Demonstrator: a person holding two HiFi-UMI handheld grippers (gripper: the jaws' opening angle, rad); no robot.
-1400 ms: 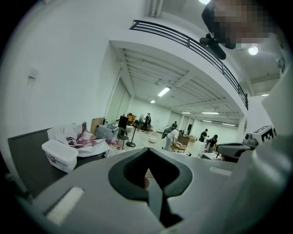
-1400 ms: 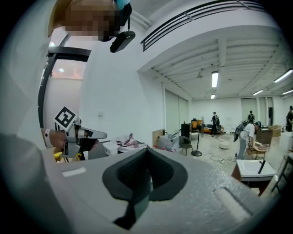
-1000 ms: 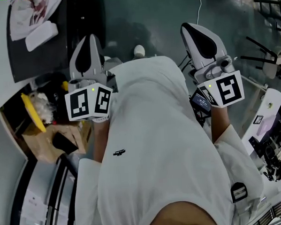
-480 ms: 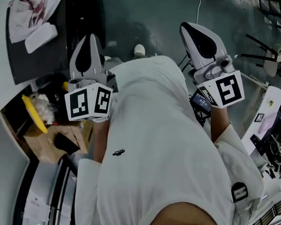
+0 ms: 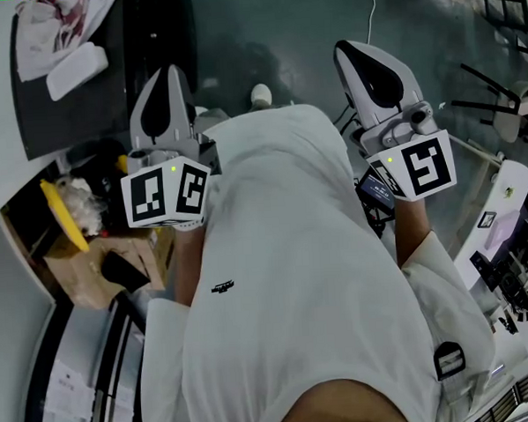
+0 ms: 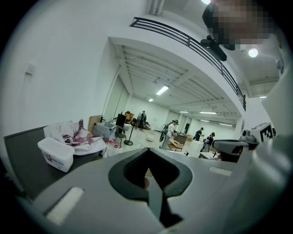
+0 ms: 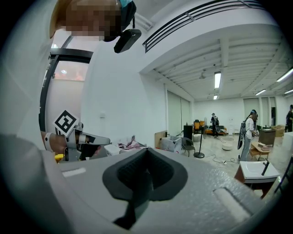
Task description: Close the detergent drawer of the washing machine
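Observation:
No washing machine or detergent drawer can be made out in any view. In the head view, the person's white shirt [image 5: 294, 275] fills the middle. My left gripper [image 5: 174, 71] is held up at the shirt's left side and my right gripper [image 5: 345, 48] at its right, both pointing away over the dark floor. In the left gripper view the left gripper [image 6: 149, 151] has its jaws together with nothing between them. The right gripper [image 7: 146, 151] is likewise shut and empty in its own view, which also shows the other gripper's marker cube [image 7: 65, 122] at the left.
A dark table [image 5: 60, 110] at the upper left carries a white tub [image 5: 77, 65] and crumpled cloth [image 5: 56, 27]. A cardboard box [image 5: 91, 272] and a yellow object [image 5: 61, 212] sit below it. A chair [image 5: 506, 105] and white equipment [image 5: 503, 228] stand at the right. People stand far off in the hall [image 6: 171, 132].
My right gripper has drifted very slightly to the left. The left gripper has stayed where it was.

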